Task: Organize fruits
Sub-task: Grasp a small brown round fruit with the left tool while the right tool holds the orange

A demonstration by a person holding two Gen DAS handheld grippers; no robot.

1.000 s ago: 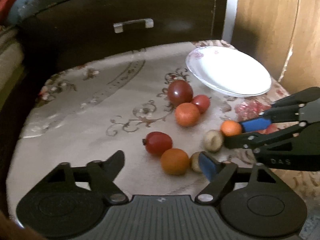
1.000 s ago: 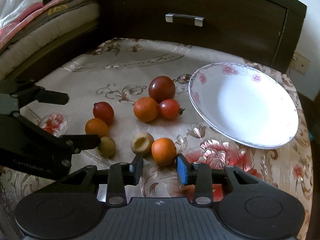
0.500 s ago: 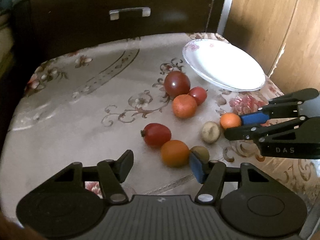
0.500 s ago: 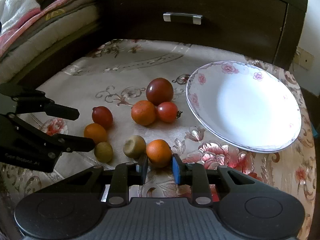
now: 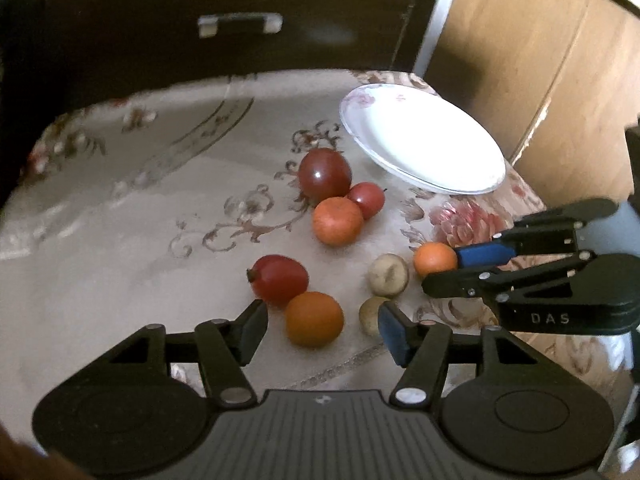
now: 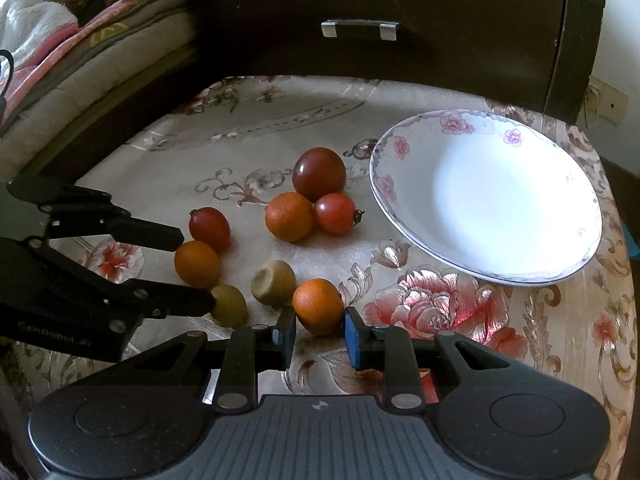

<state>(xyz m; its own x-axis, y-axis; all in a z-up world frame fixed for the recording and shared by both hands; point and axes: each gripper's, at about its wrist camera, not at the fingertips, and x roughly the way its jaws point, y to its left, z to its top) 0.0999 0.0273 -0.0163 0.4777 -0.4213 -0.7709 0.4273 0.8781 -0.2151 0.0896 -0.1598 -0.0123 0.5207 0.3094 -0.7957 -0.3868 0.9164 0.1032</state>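
Several fruits lie on a floral tablecloth beside an empty white plate [image 6: 500, 200]. My right gripper [image 6: 319, 336] has its two fingers against the sides of a small orange [image 6: 318, 305], which rests on the cloth; it also shows in the left wrist view [image 5: 434, 258]. My left gripper [image 5: 320, 330] is open around another orange [image 5: 314, 319], fingers apart from it. A red plum tomato [image 5: 279, 279], two pale kiwis [image 5: 388, 274], a third orange [image 5: 337, 221], a small red tomato [image 5: 367, 199] and a dark tomato [image 5: 324, 172] lie further out.
A dark wooden cabinet with a metal handle [image 6: 359, 29] stands behind the table. Folded bedding [image 6: 60, 56] lies at the far left. A wooden panel [image 5: 540, 60] stands behind the plate. The table's right edge [image 6: 628, 280] is close to the plate.
My right gripper's fingers have narrowed onto the small orange. My left gripper has moved forward so its open fingers sit around the near orange.
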